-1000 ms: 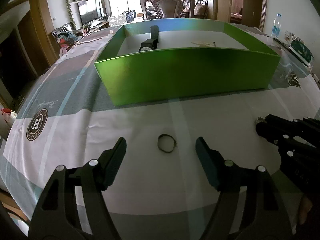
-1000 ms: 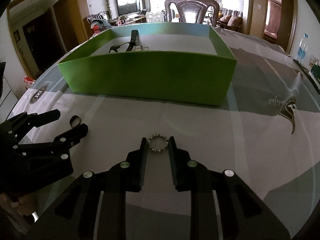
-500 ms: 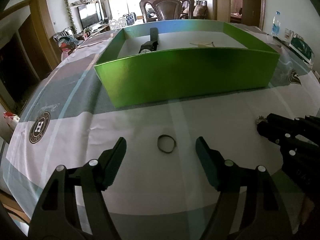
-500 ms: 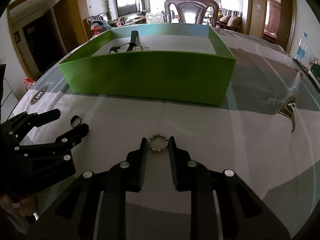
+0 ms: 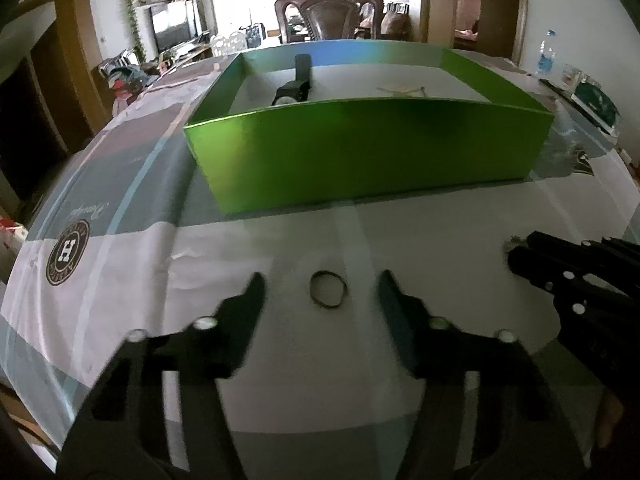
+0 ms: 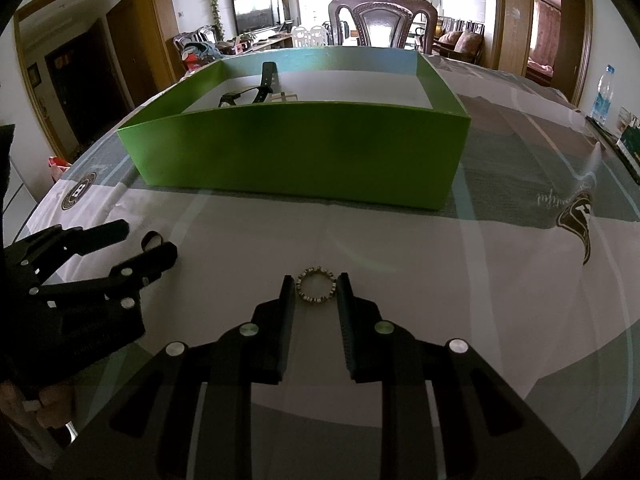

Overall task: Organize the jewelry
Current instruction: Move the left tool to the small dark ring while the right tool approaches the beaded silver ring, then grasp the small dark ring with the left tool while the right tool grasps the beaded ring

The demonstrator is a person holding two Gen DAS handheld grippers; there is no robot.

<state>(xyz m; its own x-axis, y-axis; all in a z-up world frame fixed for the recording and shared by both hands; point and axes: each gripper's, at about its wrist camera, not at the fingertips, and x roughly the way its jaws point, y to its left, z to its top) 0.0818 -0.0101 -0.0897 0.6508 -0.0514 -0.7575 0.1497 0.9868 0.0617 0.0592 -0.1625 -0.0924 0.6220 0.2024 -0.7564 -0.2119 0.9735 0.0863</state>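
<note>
A thin dark ring band (image 5: 328,290) lies flat on the tablecloth between the spread fingers of my left gripper (image 5: 321,284), which is open. It shows small in the right wrist view (image 6: 151,240) between the left gripper's tips (image 6: 148,240). A beaded ring bracelet (image 6: 316,290) lies between the fingers of my right gripper (image 6: 316,285), whose pads stand close on both sides of it; it rests on the cloth. The green box (image 5: 360,160) stands beyond, holding a black watch (image 5: 294,88) and a pale piece (image 5: 400,89).
The box fills the middle of the table (image 6: 500,264). A dark wooden chair (image 6: 382,20) stands behind it. A water bottle (image 6: 604,96) and a printed card (image 5: 596,106) sit at the far right edge.
The left gripper has edged slightly forward toward the thin ring. The right gripper's fingers stay close around the beaded bracelet, with no clear change in width.
</note>
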